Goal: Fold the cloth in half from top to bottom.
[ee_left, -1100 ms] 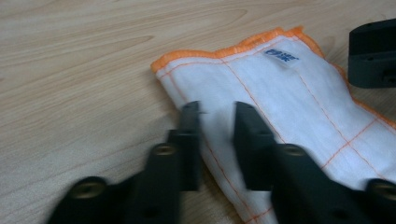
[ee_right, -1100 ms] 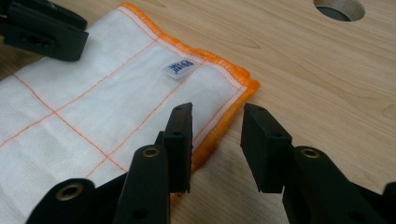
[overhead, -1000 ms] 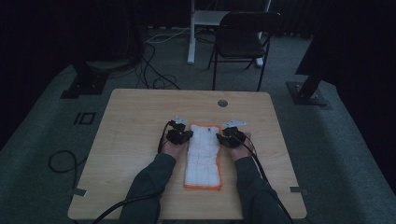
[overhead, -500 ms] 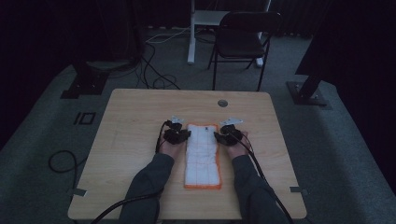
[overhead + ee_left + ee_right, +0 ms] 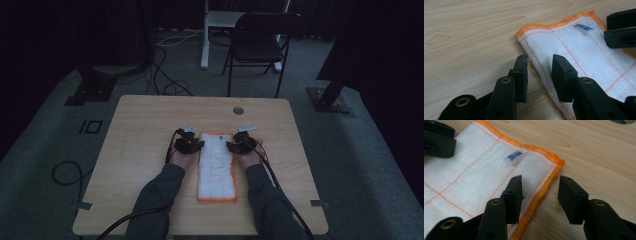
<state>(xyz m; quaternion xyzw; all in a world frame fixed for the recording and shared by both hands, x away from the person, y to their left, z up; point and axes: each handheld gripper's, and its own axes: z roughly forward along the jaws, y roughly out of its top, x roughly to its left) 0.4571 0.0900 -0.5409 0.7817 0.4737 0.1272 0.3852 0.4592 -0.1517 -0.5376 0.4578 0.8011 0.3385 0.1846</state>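
Grippers both spread, nothing pinched; cloth lay flat between them.

Left gripper (image 5: 192,145) and right gripper (image 5: 240,145) sat at opp. long edges of folded cloth (image 5: 216,167), near its far end. Jaws had just been opening on both; each pair straddled its own cloth edge, pads clear of fabric. Cloth's long axis ran toward/away from person on table (image 5: 150,120), label (image 5: 513,157) at far end. Judged: both grippers equally near, so next move turns on the far corners, one per side.
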